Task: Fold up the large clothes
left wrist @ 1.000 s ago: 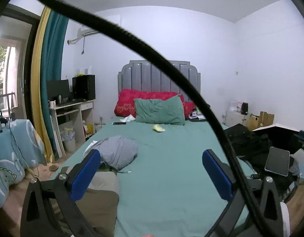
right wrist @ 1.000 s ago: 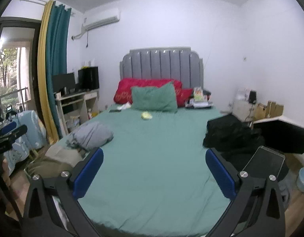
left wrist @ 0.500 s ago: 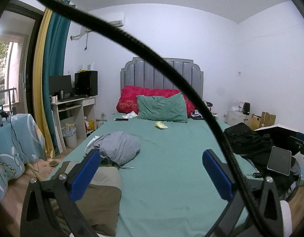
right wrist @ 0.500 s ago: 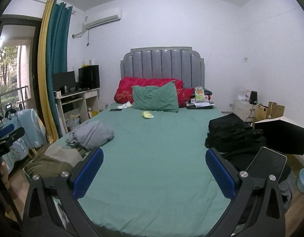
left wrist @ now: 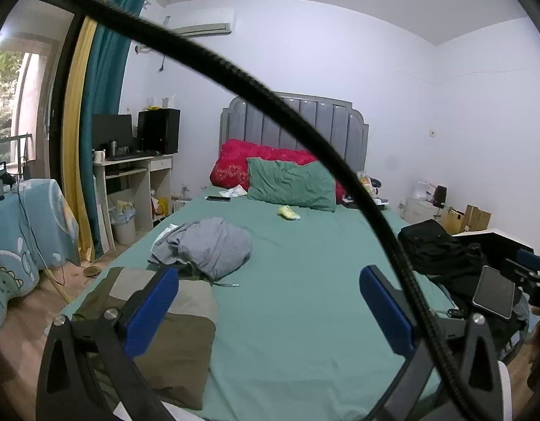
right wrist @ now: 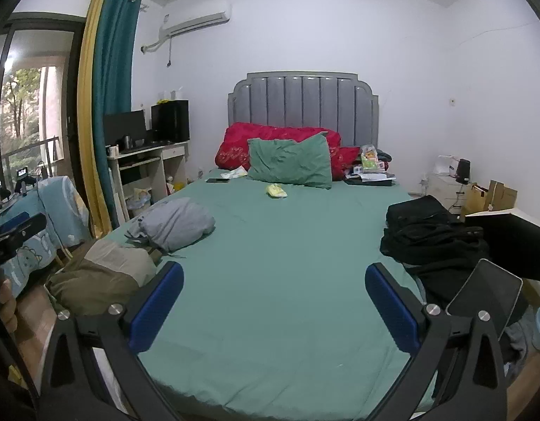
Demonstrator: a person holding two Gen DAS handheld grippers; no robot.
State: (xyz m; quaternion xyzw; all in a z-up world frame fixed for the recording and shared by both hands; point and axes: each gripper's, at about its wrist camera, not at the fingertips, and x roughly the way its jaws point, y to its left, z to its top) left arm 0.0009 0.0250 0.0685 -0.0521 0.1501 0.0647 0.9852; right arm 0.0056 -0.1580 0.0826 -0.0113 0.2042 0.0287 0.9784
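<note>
A bed with a green sheet (left wrist: 298, 280) (right wrist: 277, 266) fills both views. On its left side lie a crumpled grey garment (left wrist: 206, 245) (right wrist: 175, 222) and, nearer me, an olive and beige garment (left wrist: 171, 336) (right wrist: 101, 273). A heap of black clothes (left wrist: 438, 249) (right wrist: 428, 235) lies on the right side. My left gripper (left wrist: 270, 308) is open and empty above the foot of the bed, its left finger over the olive garment. My right gripper (right wrist: 275, 301) is open and empty over the bare sheet.
A green pillow (right wrist: 291, 161) and red pillows (right wrist: 242, 140) lean on the grey headboard. A small yellow item (right wrist: 276, 190) and a phone (right wrist: 217, 180) lie near them. A desk (right wrist: 143, 161) stands left. A black cable (left wrist: 305, 133) crosses the left view. A phone screen (right wrist: 484, 294) is mounted right.
The left view has drifted right and slightly up, so the garments sit lower left. The right view is nearly steady. Both grippers stay open.
</note>
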